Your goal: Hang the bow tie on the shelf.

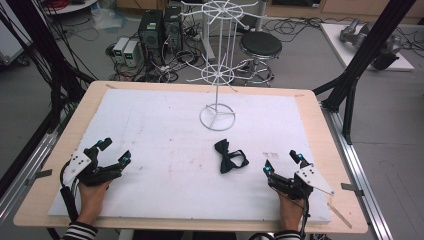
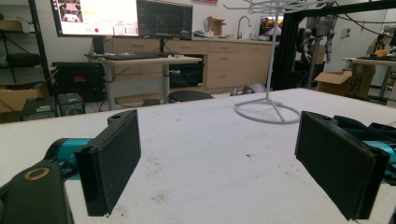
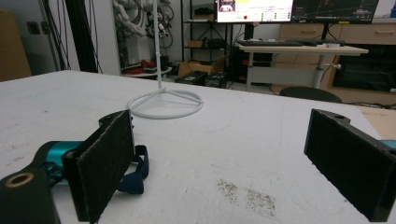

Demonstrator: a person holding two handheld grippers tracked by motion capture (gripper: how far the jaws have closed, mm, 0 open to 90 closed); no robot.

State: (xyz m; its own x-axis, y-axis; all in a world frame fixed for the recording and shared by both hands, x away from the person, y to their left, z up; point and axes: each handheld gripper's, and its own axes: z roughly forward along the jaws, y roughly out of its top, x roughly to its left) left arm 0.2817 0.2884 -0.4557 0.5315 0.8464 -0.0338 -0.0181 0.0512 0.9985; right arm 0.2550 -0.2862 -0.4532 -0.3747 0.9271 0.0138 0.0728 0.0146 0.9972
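Currently, high view: bow tie [image 1: 230, 156] lies flat on the white table [image 1: 165, 150] pad, just in front of the wire rack [image 1: 217, 117] base ring, slightly to its right. Right hand-held gripper [image 1: 283, 163] sits near the tie, on the side away from rack centre, jaws spread, nothing held. Left hand-held gripper [image 1: 114, 152] is well apart from the rack, toward the near-left, jaws also spread, empty.

Left gripper view: left hand-held gripper [image 2: 233, 163] pads released; rack [image 2: 267, 111] base ahead-right; bare pad between the jaws.

Right gripper view: right hand-held gripper [image 3: 224, 163] jaws wide; tie [image 3: 135, 175] partly behind the left pad, nearer than the rack [image 3: 164, 105] ring.

Procedure (judgement): approach w/ right unit, swing toward the tie, centre the knot btwn pads, lower until pads nearly touch the table, then close. Gripping a wing or strap alone risks the tie drooping or slipping. Keep clear of the rack ring.

Containers: none seen; rack arms carry nothing.
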